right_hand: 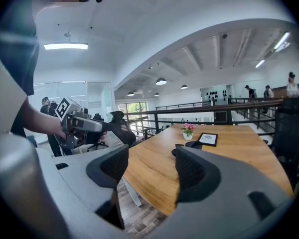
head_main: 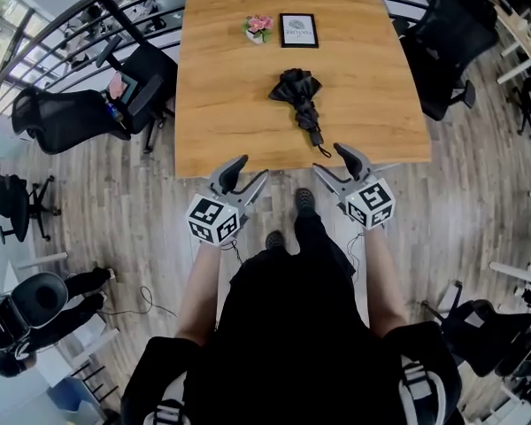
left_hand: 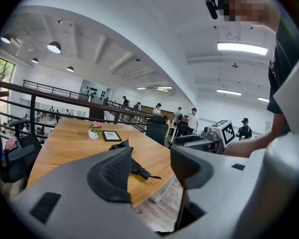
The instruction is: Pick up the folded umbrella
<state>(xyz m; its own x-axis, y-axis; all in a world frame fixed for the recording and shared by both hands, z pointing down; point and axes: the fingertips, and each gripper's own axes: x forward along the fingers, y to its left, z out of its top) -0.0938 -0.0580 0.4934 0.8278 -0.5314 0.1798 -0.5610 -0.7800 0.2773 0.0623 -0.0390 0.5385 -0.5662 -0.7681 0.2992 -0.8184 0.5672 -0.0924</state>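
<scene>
Left gripper (head_main: 252,168) and right gripper (head_main: 327,158) hover mid-frame by light wooden counter (head_main: 221,113), jaws wide, empty; black folded umbrella (head_main: 299,97) lies upper centre, untouched.

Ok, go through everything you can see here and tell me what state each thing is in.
folded umbrella: closed up, lying on the table, untouched.
left gripper: jaws apart, empty, short of the umbrella.
right gripper: jaws apart, empty, short of the umbrella.
flower pot: upright at the far end.
picture frame: propped up beside the flower pot.
</scene>
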